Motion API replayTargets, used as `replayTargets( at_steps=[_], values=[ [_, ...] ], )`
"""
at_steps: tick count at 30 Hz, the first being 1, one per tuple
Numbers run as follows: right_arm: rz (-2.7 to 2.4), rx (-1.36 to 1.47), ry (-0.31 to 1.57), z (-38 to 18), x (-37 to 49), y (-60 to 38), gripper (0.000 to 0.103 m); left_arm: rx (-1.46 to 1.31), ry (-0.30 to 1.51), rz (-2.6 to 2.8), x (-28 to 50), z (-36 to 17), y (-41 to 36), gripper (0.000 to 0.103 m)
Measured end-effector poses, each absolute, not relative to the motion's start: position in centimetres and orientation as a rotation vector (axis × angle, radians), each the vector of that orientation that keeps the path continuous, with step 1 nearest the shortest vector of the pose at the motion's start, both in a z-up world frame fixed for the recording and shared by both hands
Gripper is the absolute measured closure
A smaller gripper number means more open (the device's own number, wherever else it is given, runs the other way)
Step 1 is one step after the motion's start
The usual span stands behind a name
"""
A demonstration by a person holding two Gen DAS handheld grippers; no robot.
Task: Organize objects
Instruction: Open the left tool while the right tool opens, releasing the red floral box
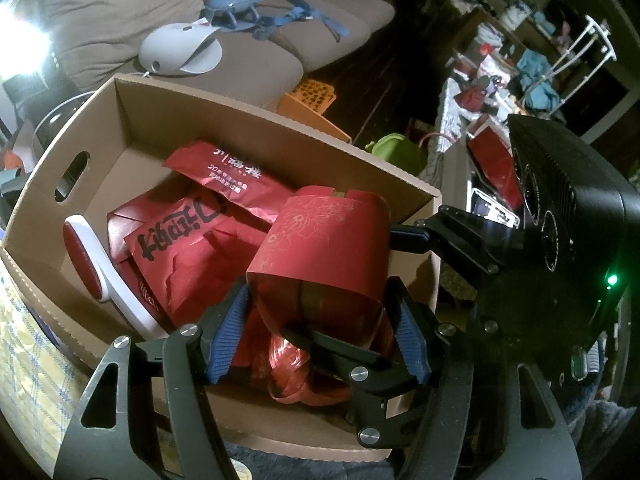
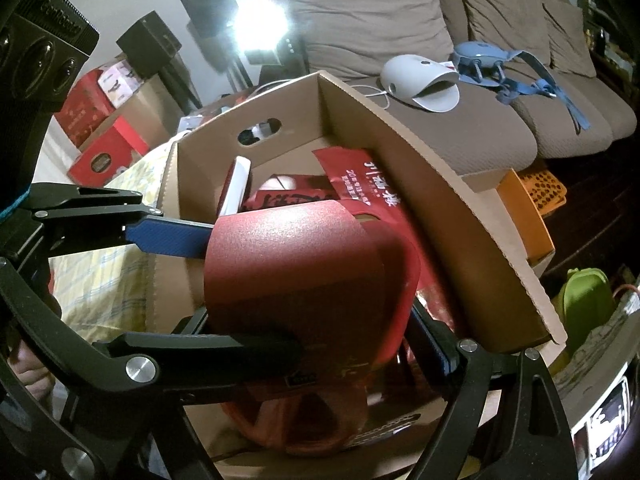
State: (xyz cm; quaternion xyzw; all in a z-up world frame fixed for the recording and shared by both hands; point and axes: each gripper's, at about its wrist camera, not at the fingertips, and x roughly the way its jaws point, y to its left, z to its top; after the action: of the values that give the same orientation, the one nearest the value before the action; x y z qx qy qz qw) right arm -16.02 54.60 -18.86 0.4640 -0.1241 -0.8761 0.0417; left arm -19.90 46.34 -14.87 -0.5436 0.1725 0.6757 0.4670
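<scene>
A red paper bag (image 1: 320, 248) (image 2: 296, 272), folded flat, hangs tilted over an open cardboard box (image 1: 260, 120) (image 2: 460, 240). My left gripper (image 1: 320, 320) (image 2: 196, 278) is shut on its near end, blue pads against both edges. My right gripper (image 1: 340, 284) (image 2: 360, 340) comes in from the right and is shut on the same bag, jaws wide, one finger at its side and one across its open end. In the box lie red bags with black lettering (image 1: 180, 236) (image 2: 360, 184), a white brush with a red pad (image 1: 84, 260) (image 2: 240, 184) and red plastic string (image 1: 292, 372).
Behind the box is a brown sofa (image 1: 100, 12) (image 2: 360, 12) carrying a white device (image 1: 180, 52) (image 2: 420, 80) and a blue strapped item (image 1: 248, 4). An orange basket (image 1: 308, 100) and a green container (image 1: 400, 152) stand nearby. A yellow checked cloth (image 1: 24, 360) lies by the box, and red boxes (image 2: 92, 120) stand further off.
</scene>
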Motion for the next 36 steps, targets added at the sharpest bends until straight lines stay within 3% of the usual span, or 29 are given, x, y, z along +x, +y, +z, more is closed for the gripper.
replayTargets(
  at_steps=[13, 17, 36],
  values=[
    [-2.693, 1.422, -0.377, -19.0, -16.0, 54.8, 0.016, -1.355, 0.424, 1.671, -20.3, -15.0, 46.2, 0.032],
    [-2.705, 1.442, -0.375, -19.1, -16.0, 55.0, 0.020, -1.360, 0.435, 1.691, -20.5, -15.3, 46.1, 0.032],
    [-2.692, 1.549, -0.357, -20.7, -16.4, 55.3, 0.018, -1.392, 0.440, 1.691, -20.6, -16.4, 45.5, 0.032]
  ],
)
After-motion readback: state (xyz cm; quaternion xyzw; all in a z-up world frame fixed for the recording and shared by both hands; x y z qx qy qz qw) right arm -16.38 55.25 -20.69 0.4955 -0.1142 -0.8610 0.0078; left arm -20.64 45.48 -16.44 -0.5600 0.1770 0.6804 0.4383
